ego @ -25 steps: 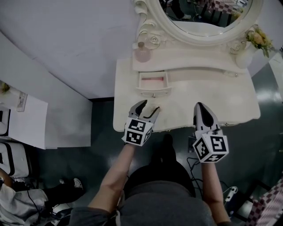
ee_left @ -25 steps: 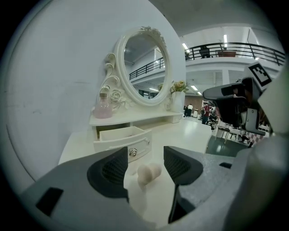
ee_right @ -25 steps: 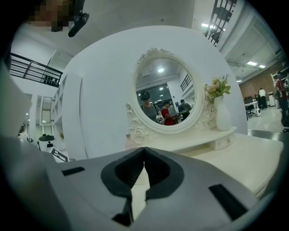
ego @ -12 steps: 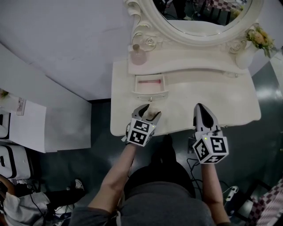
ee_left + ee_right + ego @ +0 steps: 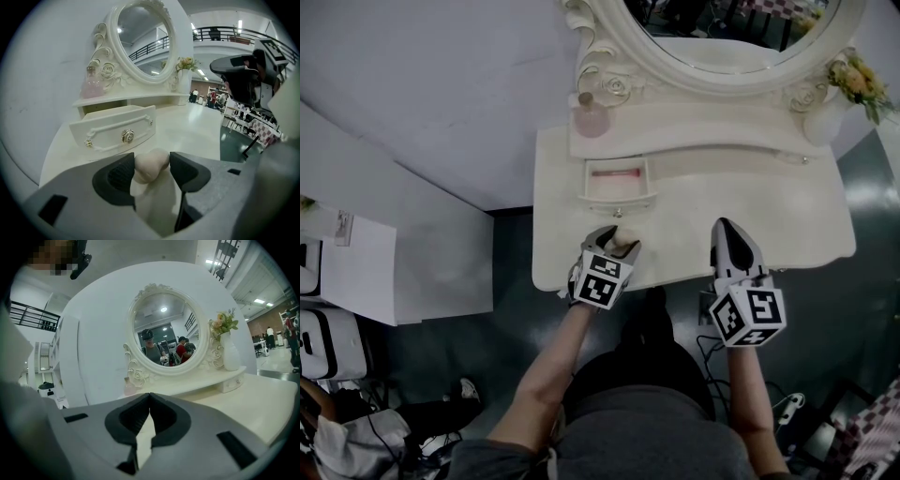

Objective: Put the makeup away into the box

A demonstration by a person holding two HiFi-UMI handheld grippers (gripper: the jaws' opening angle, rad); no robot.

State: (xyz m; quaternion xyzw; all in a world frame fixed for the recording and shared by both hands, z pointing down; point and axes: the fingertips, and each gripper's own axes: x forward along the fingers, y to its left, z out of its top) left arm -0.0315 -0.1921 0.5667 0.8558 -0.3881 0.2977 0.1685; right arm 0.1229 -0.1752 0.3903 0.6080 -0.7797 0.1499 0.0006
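At the front edge of the cream dressing table (image 5: 750, 206), the left gripper (image 5: 614, 239) is seen with its jaws drawn in on a soft beige, rounded makeup sponge (image 5: 150, 166), which is pinched at its tip. The right gripper (image 5: 729, 230) is held near the same edge, well apart, with its jaws pressed together on nothing.

A little further back, the small cream drawer box with a round knob (image 5: 619, 199) stands open, and a pink item (image 5: 617, 172) is already lying in it. It is judged that the sponge, being squashy and held only by its end, could slip out on the way or be knocked against the drawer front. The pink glass bottle (image 5: 591, 117) on the rear shelf could be toppled by an overreach.

No brand or writing can be read; only square markers are shown on the gripper cubes.
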